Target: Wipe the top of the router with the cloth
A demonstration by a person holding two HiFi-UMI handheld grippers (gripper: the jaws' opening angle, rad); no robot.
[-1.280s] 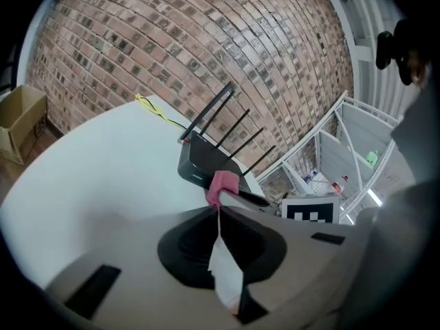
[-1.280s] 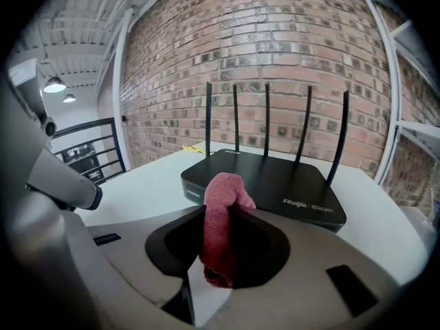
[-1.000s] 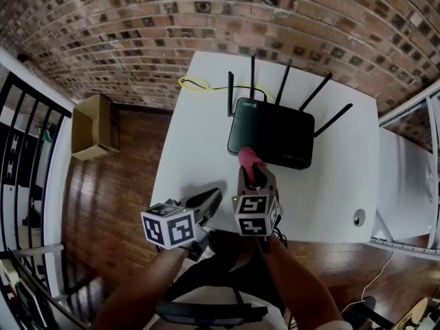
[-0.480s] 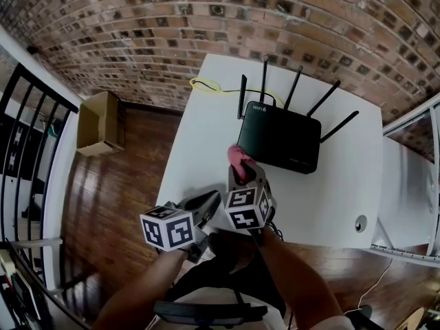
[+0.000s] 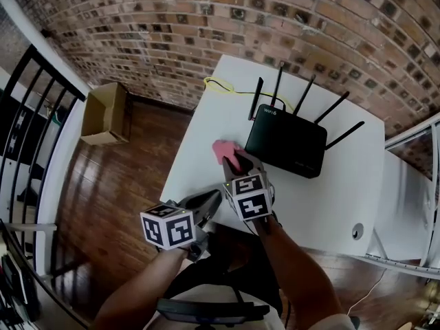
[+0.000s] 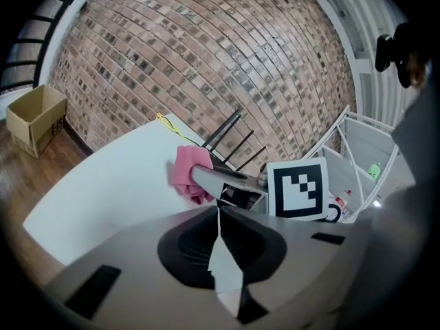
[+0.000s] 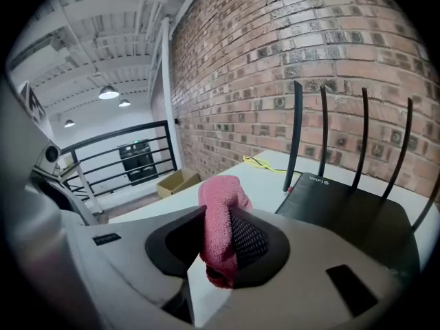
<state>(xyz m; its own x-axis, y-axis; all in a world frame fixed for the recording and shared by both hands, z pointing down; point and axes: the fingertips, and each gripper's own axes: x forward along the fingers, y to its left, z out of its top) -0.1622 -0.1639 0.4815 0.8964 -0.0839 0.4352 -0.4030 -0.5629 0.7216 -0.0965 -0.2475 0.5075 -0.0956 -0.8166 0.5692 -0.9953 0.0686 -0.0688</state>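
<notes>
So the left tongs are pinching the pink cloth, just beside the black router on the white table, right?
Not quite: it is the right tongs that pinch the pink cloth, just beside the black router on the white table. The right gripper view shows the cloth clamped between its jaws. The left tongs are shut with nothing in them.
</notes>
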